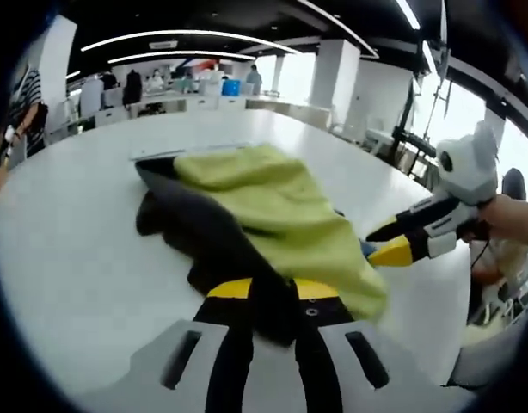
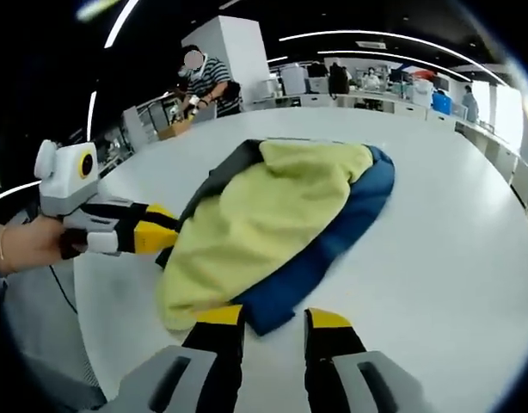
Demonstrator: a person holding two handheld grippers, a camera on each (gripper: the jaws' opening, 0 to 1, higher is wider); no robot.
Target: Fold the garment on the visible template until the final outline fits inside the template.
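Folding looks partly done: garment (image 2: pixel 281 224) lies bunched on the white table (image 2: pixel 453 258), yellow-green layer over blue and dark. Template not discernible. Left gripper (image 1: pixel 268 297) pinches the dark edge; right gripper (image 2: pixel 273 323) stands parted at the blue hem. Fit unconfirmed.

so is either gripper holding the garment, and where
Left gripper pinches the garment's dark near edge. Right gripper stands open at the blue hem, not gripping.
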